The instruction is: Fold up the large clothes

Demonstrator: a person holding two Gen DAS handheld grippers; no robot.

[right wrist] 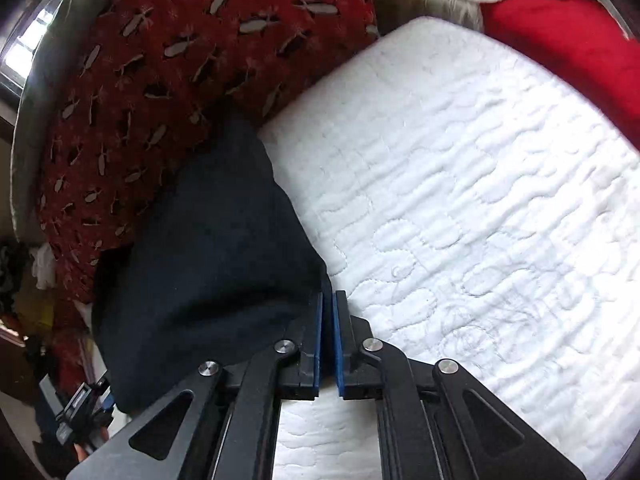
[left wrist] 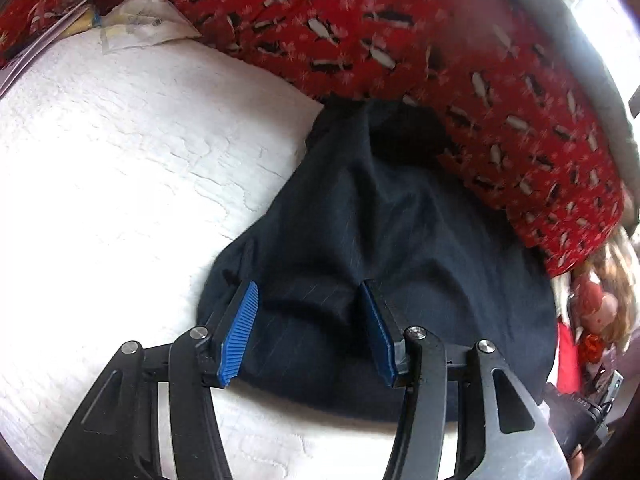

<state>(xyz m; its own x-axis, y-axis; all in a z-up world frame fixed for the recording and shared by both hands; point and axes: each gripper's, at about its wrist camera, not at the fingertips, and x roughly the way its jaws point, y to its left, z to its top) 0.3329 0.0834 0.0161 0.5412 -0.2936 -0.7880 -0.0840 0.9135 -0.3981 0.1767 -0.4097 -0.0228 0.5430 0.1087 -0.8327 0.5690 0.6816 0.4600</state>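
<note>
A: Garment: a dark navy garment (left wrist: 360,240) lies at centre frame on a white quilted mattress (left wrist: 120,160). The left gripper (left wrist: 308,312) stands half-wide over it, gripping nothing.

B: The right gripper (right wrist: 328,320) pinches its edge, low centre. That thin hem could slip free; the red patterned cloth (right wrist: 160,80) may snag.

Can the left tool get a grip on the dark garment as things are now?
Probably yes. The left tool stands open directly over the dark garment, a fold bunched between its pads, nothing covering it. The right tool pinches the garment's edge.
</note>
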